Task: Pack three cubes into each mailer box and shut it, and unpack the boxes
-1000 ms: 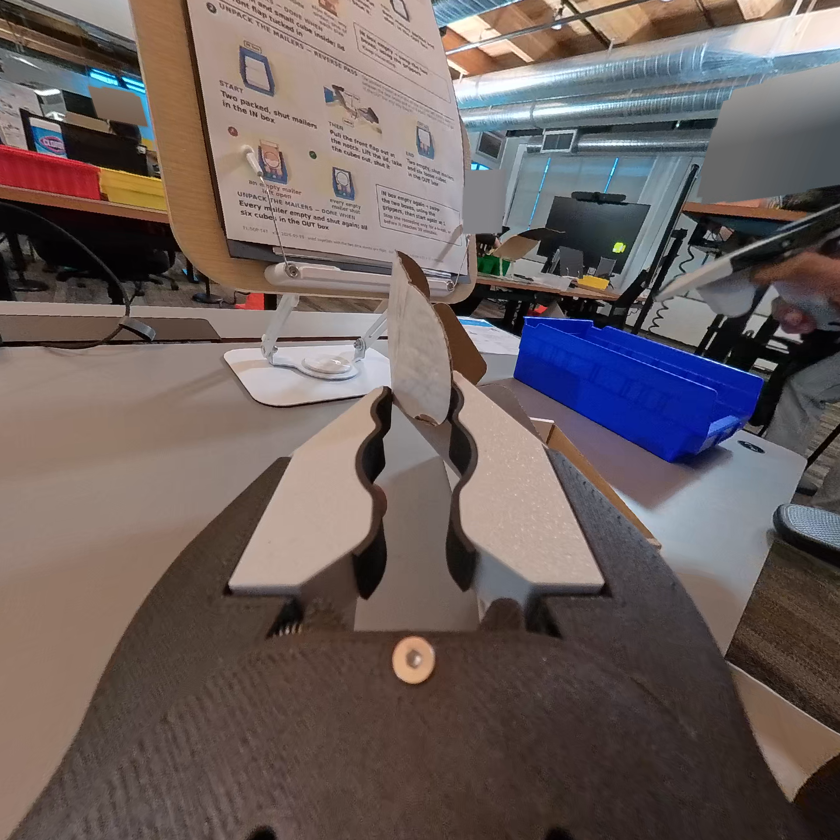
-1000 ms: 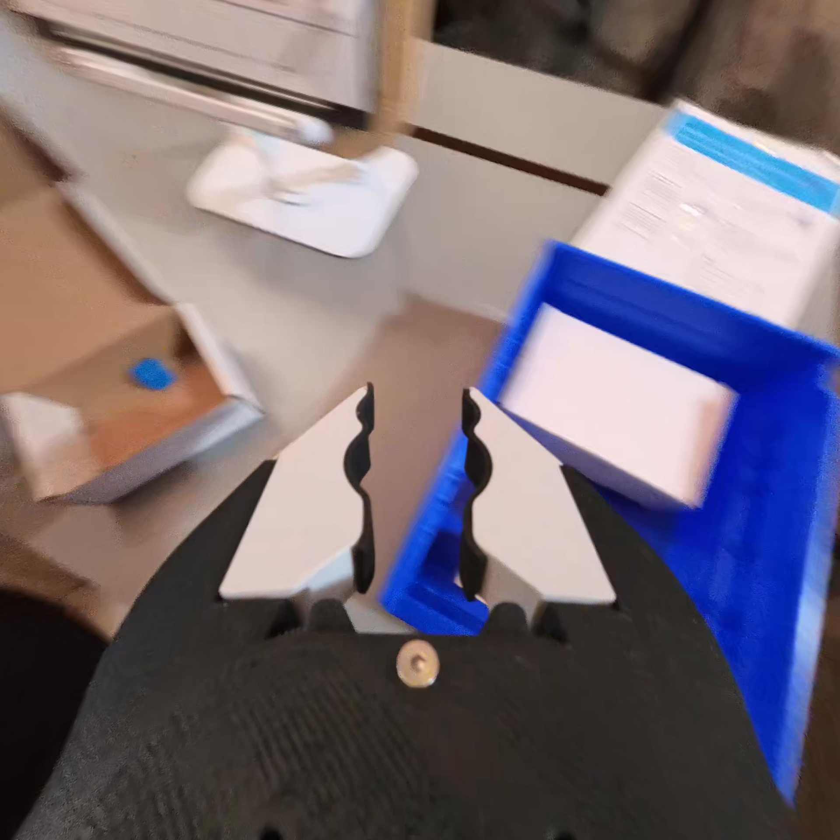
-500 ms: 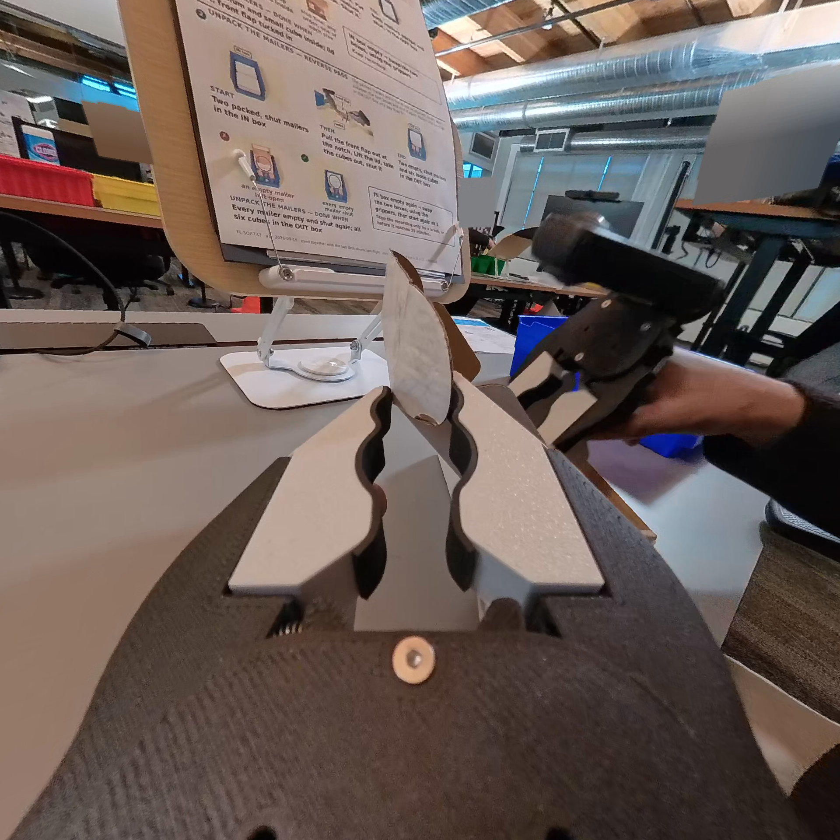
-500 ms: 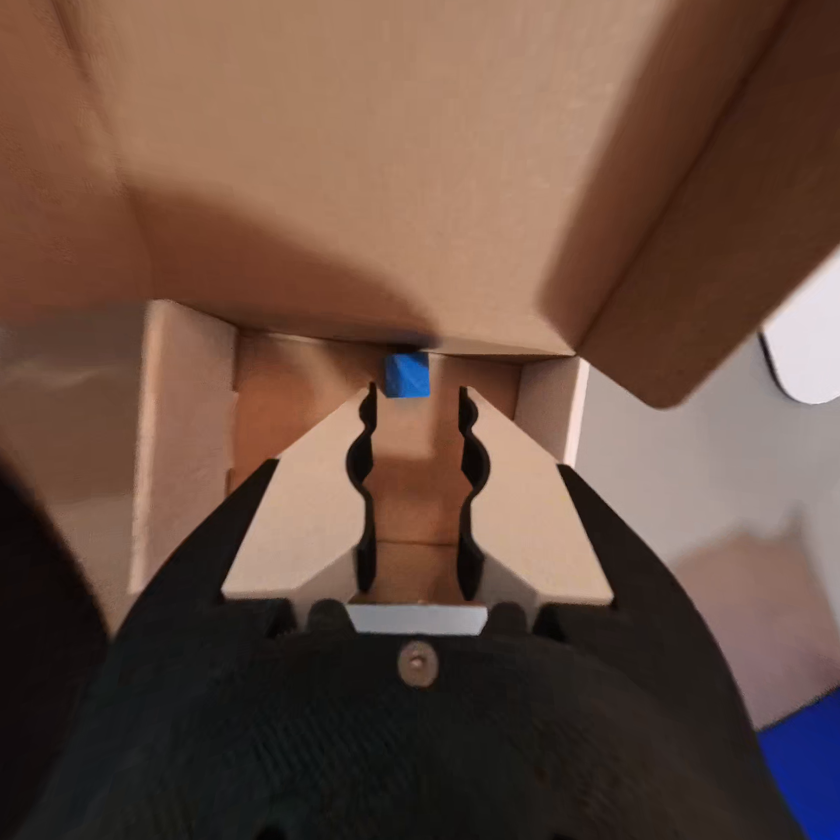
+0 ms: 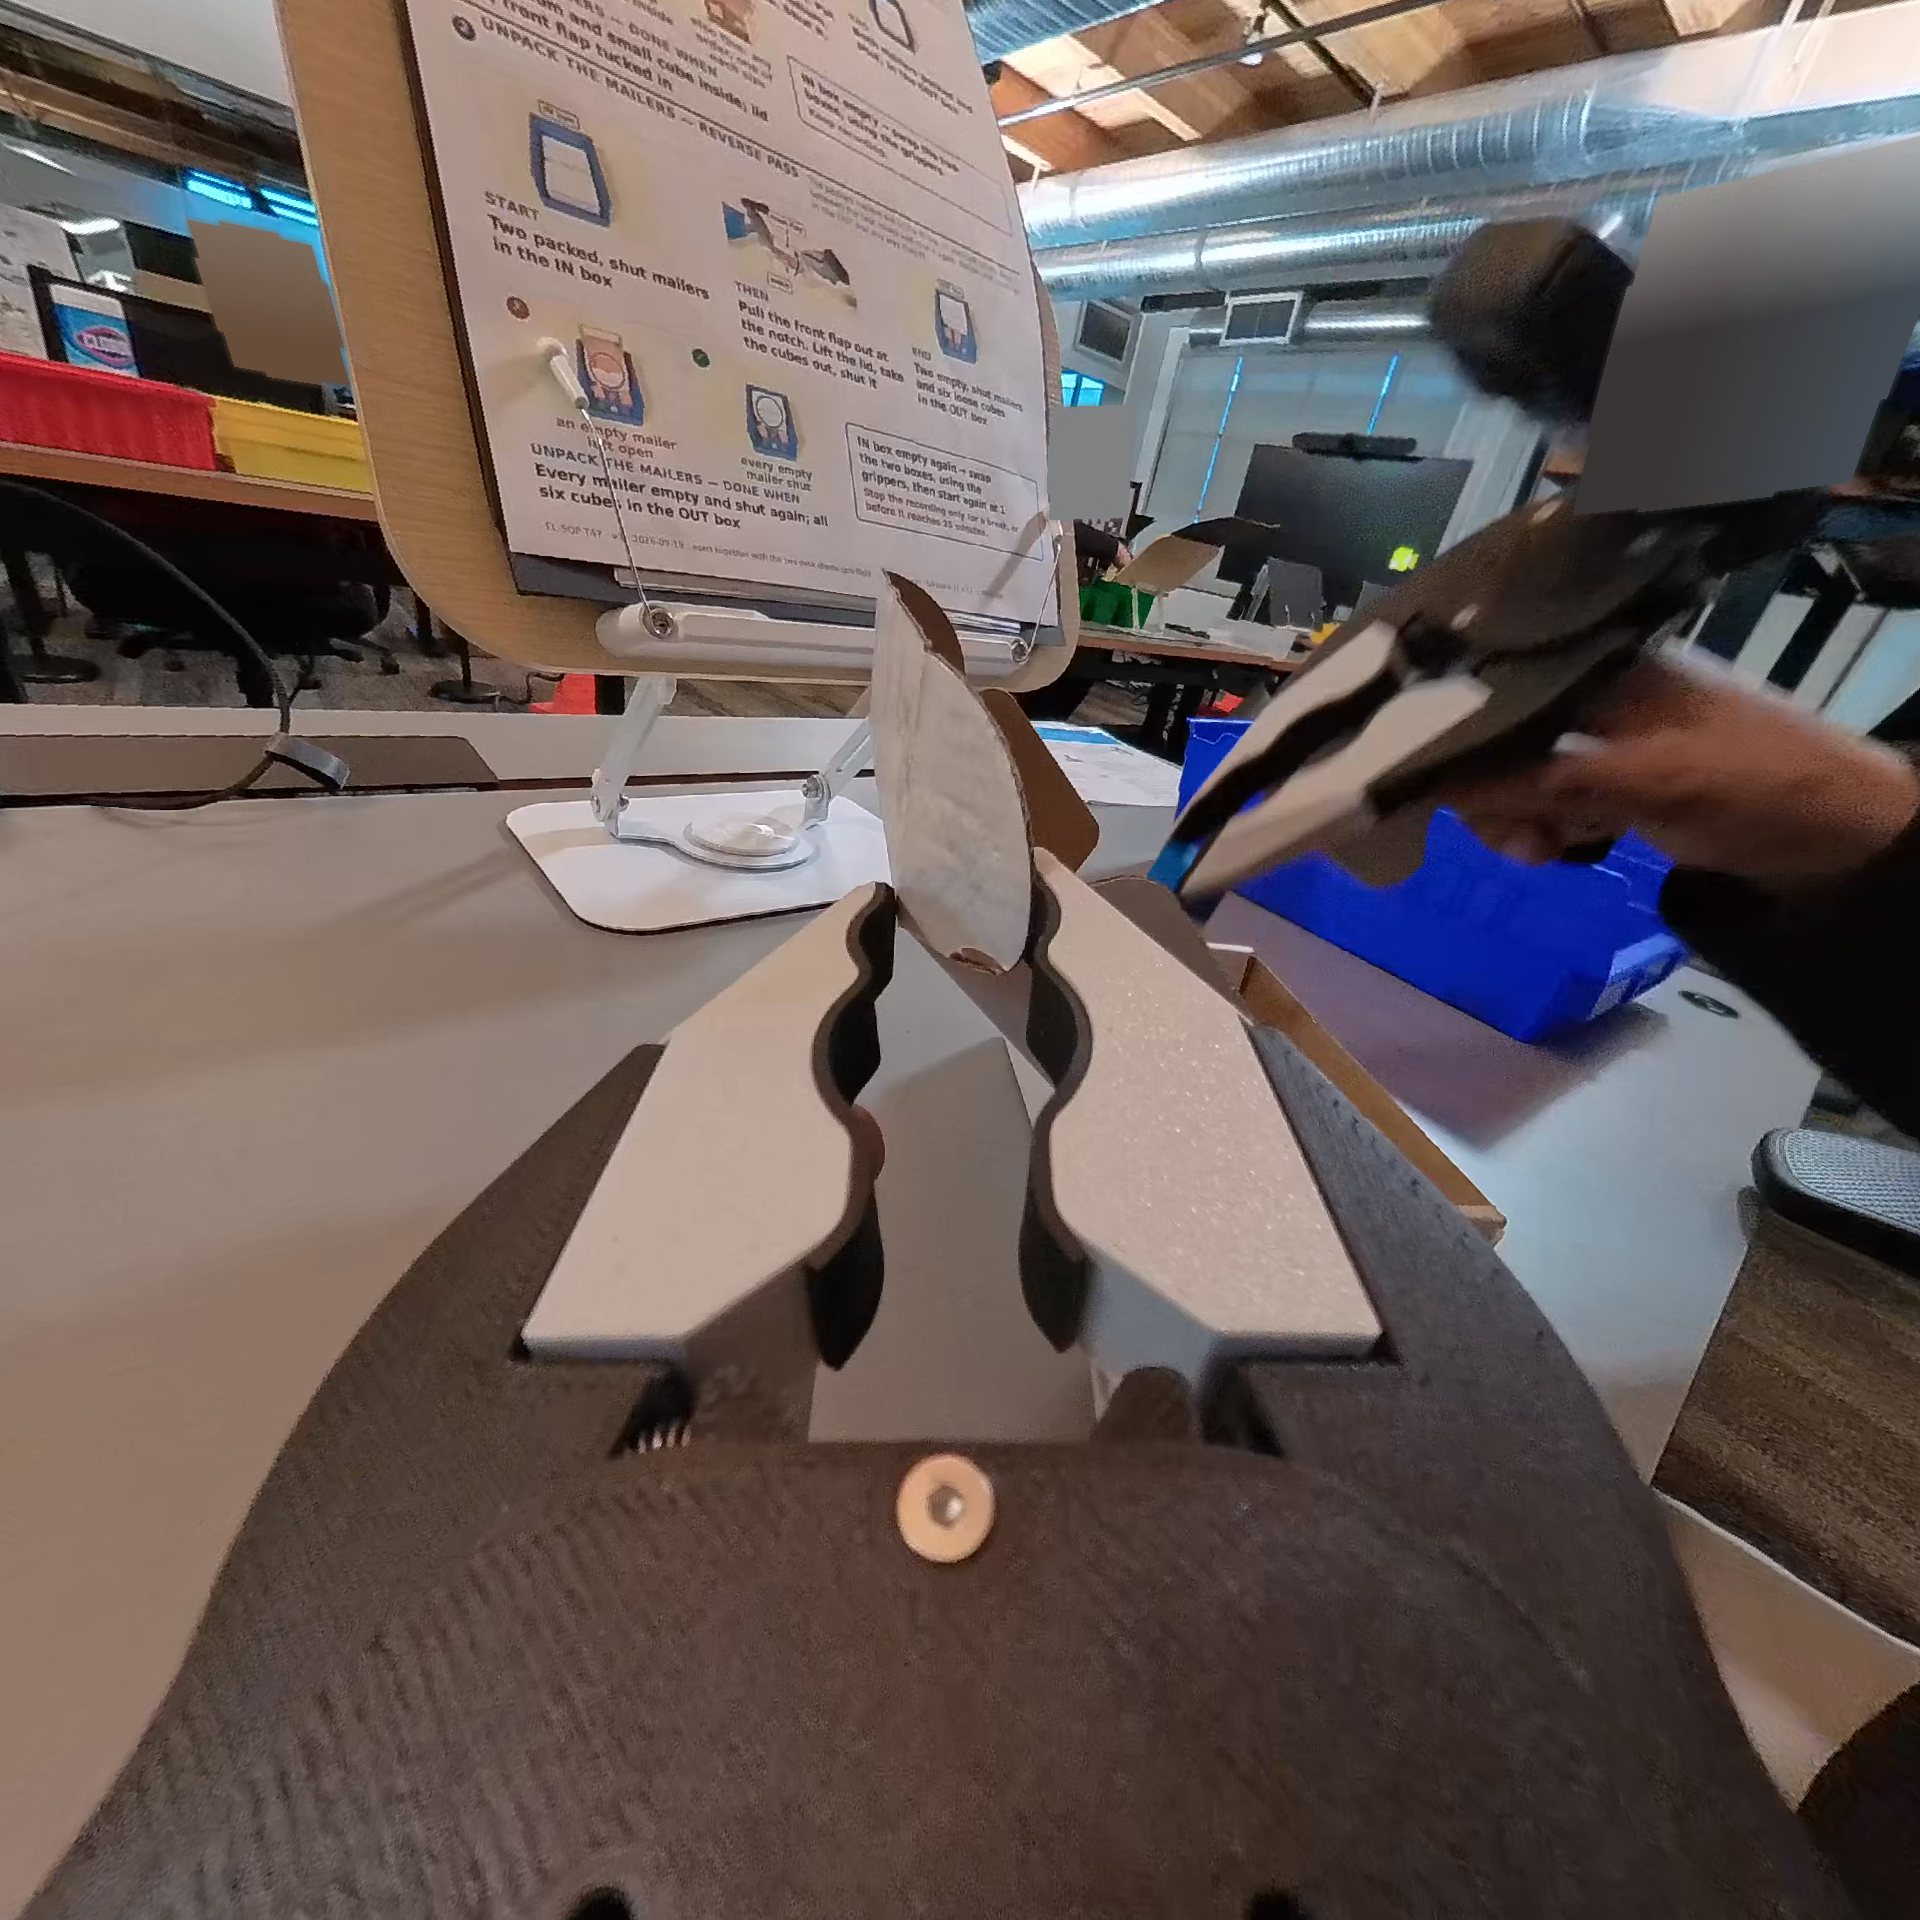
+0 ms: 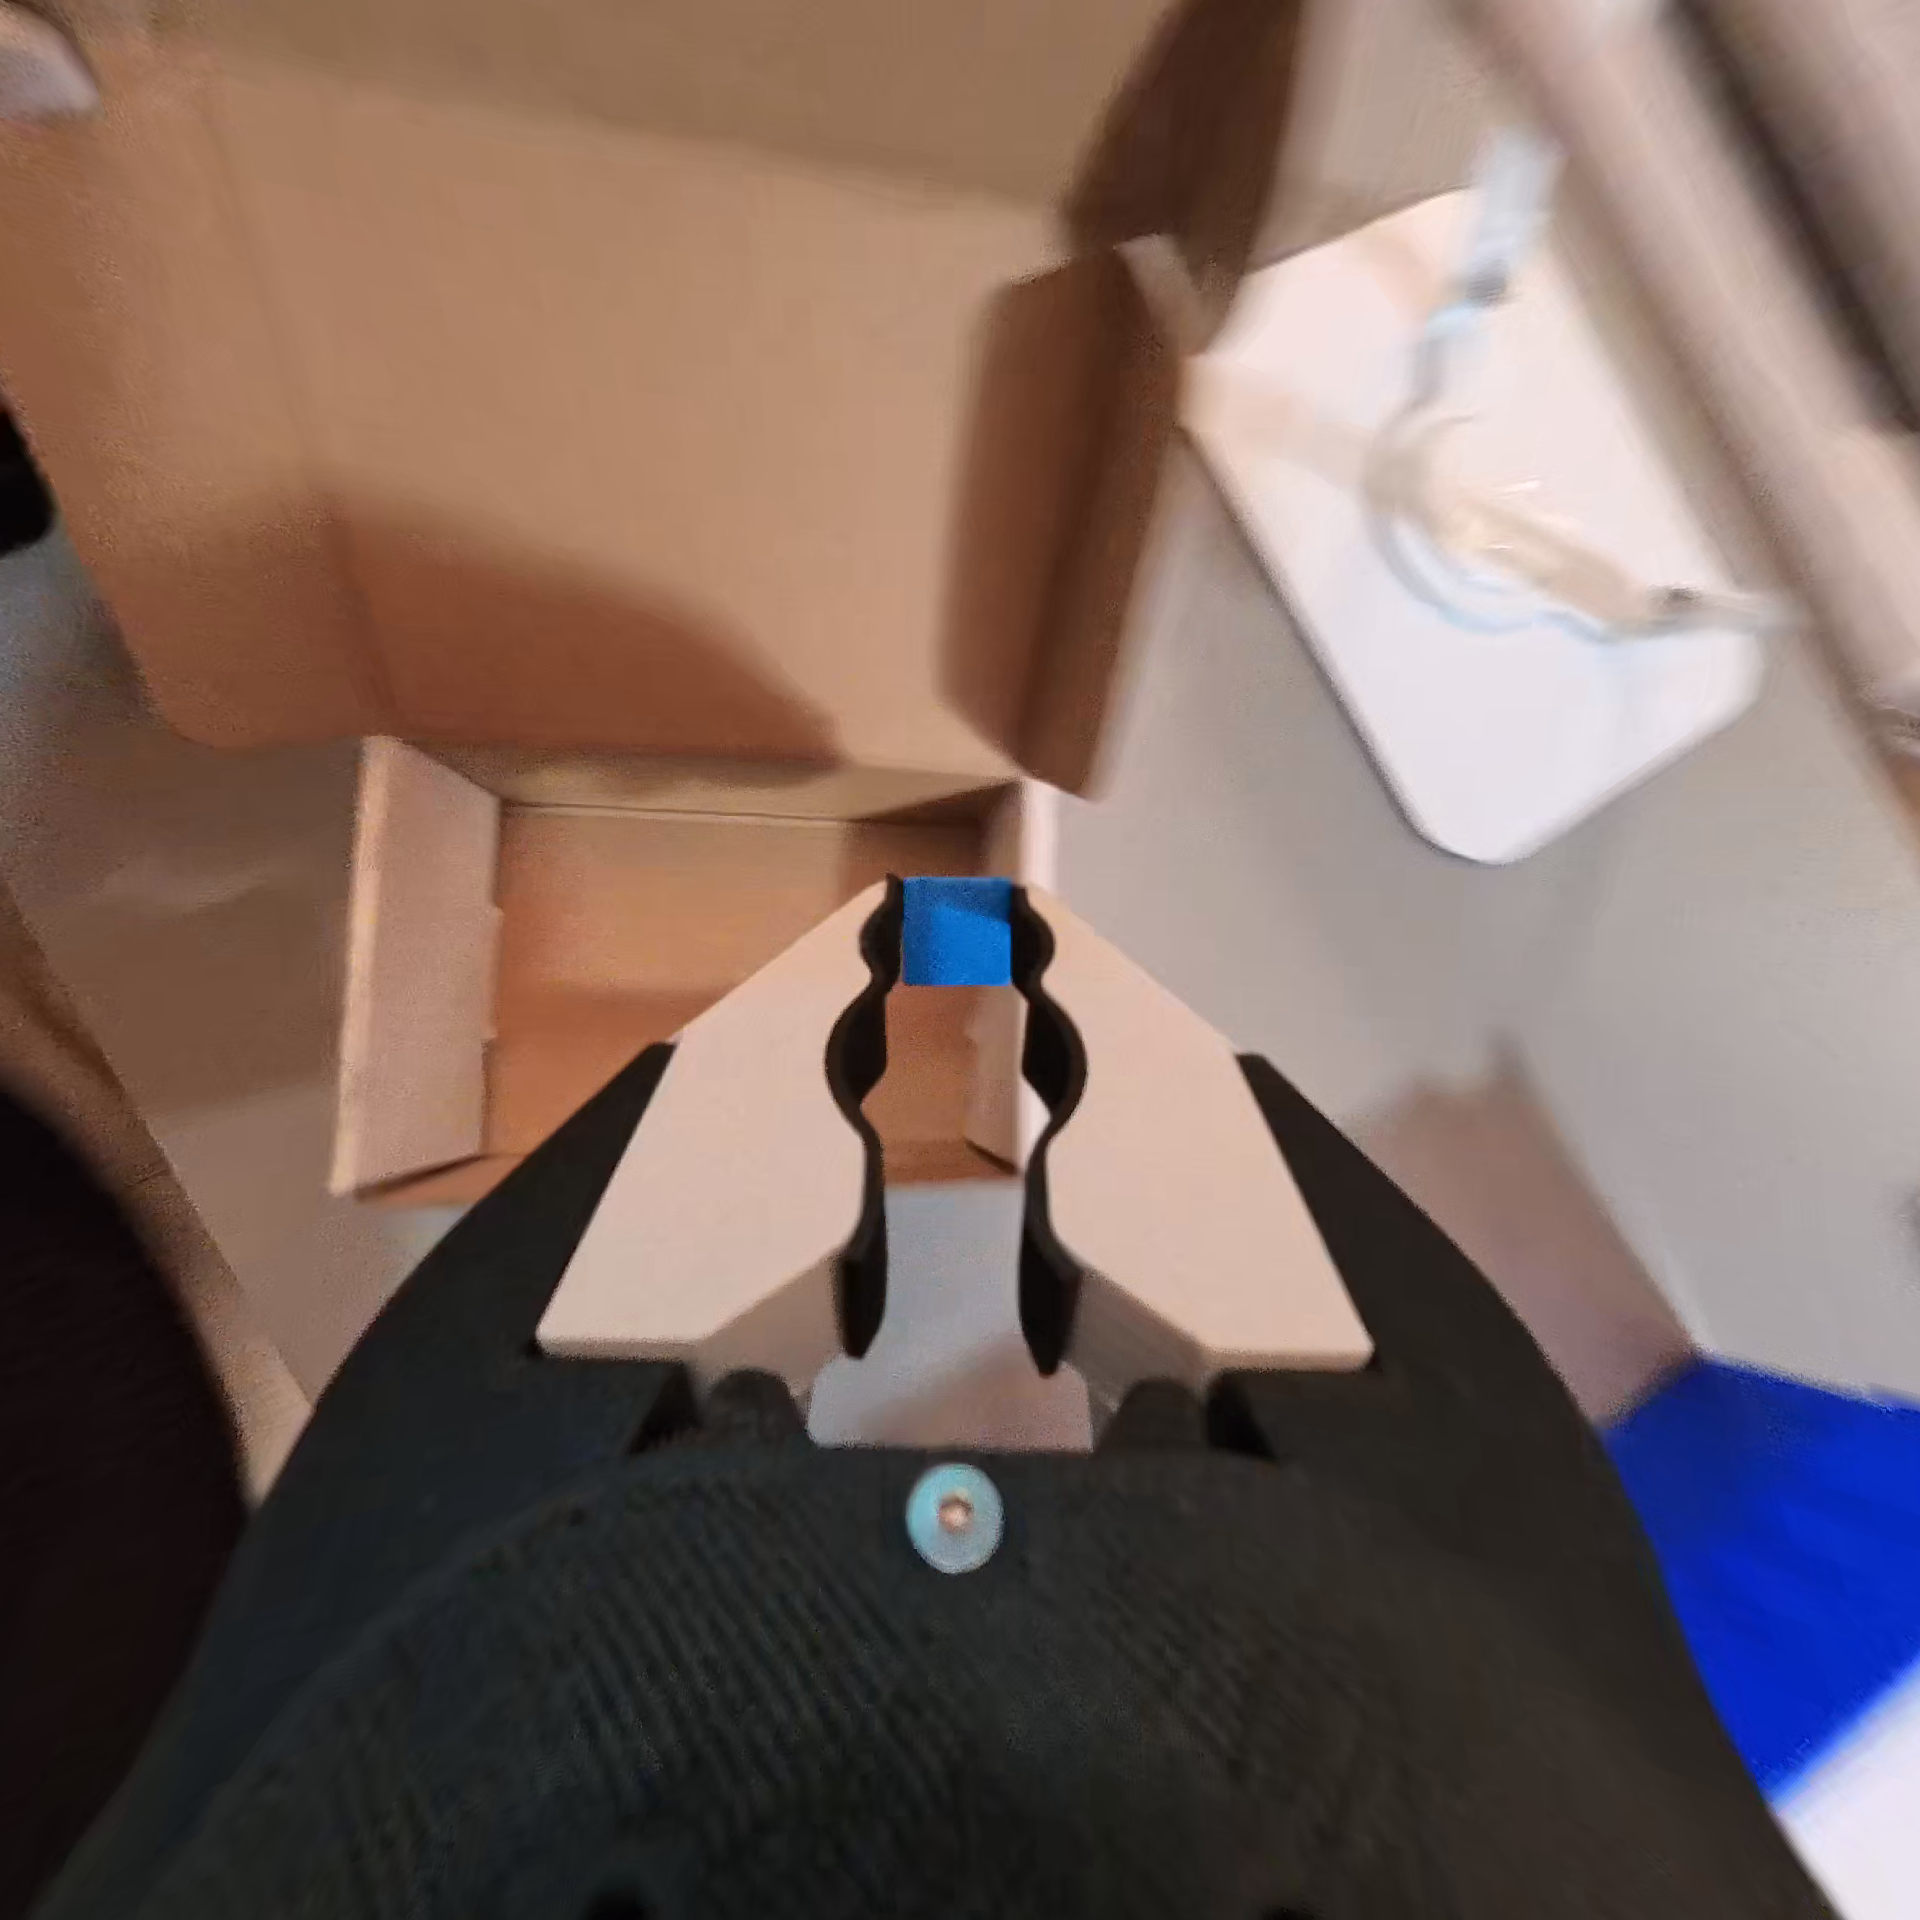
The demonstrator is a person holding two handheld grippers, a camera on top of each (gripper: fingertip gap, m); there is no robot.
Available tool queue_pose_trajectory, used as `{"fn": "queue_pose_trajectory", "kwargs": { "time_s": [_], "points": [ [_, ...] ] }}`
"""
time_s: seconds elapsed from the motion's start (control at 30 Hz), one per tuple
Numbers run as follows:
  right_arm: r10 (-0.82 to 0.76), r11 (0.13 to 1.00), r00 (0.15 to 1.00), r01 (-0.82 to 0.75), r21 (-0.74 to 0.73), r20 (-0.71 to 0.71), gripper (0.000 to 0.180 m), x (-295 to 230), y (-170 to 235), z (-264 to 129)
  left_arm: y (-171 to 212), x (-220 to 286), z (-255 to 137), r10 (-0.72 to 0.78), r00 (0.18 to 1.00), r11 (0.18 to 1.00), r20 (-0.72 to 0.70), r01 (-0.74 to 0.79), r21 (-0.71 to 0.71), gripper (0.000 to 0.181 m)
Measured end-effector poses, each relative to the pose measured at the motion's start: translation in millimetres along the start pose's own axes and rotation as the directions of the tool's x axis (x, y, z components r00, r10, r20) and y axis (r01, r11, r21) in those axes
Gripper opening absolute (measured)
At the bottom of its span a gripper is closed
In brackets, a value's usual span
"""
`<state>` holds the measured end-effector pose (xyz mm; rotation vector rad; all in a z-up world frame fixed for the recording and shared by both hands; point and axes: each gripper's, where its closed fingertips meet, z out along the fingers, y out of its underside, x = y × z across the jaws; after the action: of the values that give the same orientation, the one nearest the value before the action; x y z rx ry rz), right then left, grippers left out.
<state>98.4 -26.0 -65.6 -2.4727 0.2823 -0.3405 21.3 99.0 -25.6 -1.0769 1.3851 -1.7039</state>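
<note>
Small blue cube (image 6: 956,932) at frame centre, pinched between tips of right gripper (image 6: 958,914), above open brown cardboard mailer box (image 6: 416,956); raised lid fills upper left. Blue plastic bin (image 6: 1766,1538) lower right. Left gripper (image 5: 961,920) clamped on rounded white-faced cardboard flap (image 5: 945,810), centre frame. Printed instruction sheet (image 5: 717,270) on wooden stand, upper centre; wording not given.

Left wrist cam sits low over the table (image 5: 260,1039), facing level toward the instruction stand (image 5: 727,312) at upper centre. Right wrist cam looks steeply down, close into the open mailer box (image 6: 416,966). Both catch the stand's white base (image 5: 665,883) and the blue bin (image 5: 1475,935).
</note>
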Motion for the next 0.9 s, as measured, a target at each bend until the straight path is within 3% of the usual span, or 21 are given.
{"fn": "queue_pose_trajectory", "kwargs": {
  "time_s": [0.03, 0.17, 0.27, 0.33, 0.4, 0.5, 0.6, 0.67, 0.9],
  "points": [
    [0.029, 0.999, 0.998, -0.028, 0.021, -0.061, 0.019, 18.7, 0.1, -20.9, -0.1, 0.2, -0.3, 0.0, 1.0, 1.0, 0.0, 0.0, 0.0, 0.022],
    [0.24, 0.971, 0.906, -0.218, 0.102, -0.349, 0.019, 111.3, 35.3, -123.4, -0.2, 0.9, -1.0, 0.0, 1.0, 1.0, -0.002, 0.0, -0.001, 0.022],
    [0.438, 0.893, 0.751, -0.429, 0.139, -0.495, 0.019, 169.7, 112.0, -184.1, -0.1, 0.8, -1.1, 0.0, 1.0, 1.0, -0.003, 0.0, -0.001, 0.022],
    [0.532, 0.816, 0.649, -0.564, 0.126, -0.544, 0.02, 192.5, 175.8, -202.7, -0.3, 0.7, -1.2, 0.0, 1.0, 1.0, -0.002, 0.0, -0.001, 0.022],
    [0.594, 0.753, 0.586, -0.646, 0.124, -0.551, 0.02, 205.2, 227.5, -203.9, -0.4, 1.0, -0.8, 0.0, 1.0, 1.0, -0.001, 0.0, 0.001, 0.022],
    [0.62, 0.715, 0.533, -0.686, 0.135, -0.575, 0.02, 223.6, 274.1, -189.3, -0.9, 1.6, 0.5, 0.005, 1.0, 1.0, 0.0, -0.005, 0.007, 0.022],
    [0.54, 0.682, 0.515, -0.731, -0.012, -0.666, 0.02, 224.9, 318.0, -170.3, -1.6, 1.0, 2.8, -0.013, 1.0, 1.0, 0.004, 0.013, 0.008, 0.022],
    [0.507, 0.665, 0.538, -0.741, -0.091, -0.673, 0.02, 219.4, 333.3, -157.9, -2.5, 1.4, 3.0, -0.019, 1.0, 1.0, 0.007, 0.019, 0.011, 0.023],
    [0.52, 0.612, 0.532, -0.778, -0.143, -0.669, 0.024, 209.7, 356.1, -142.0, -4.0, 2.9, 4.8, 0.037, 0.999, 0.999, 0.006, -0.037, 0.018, 0.022]
  ]
}}
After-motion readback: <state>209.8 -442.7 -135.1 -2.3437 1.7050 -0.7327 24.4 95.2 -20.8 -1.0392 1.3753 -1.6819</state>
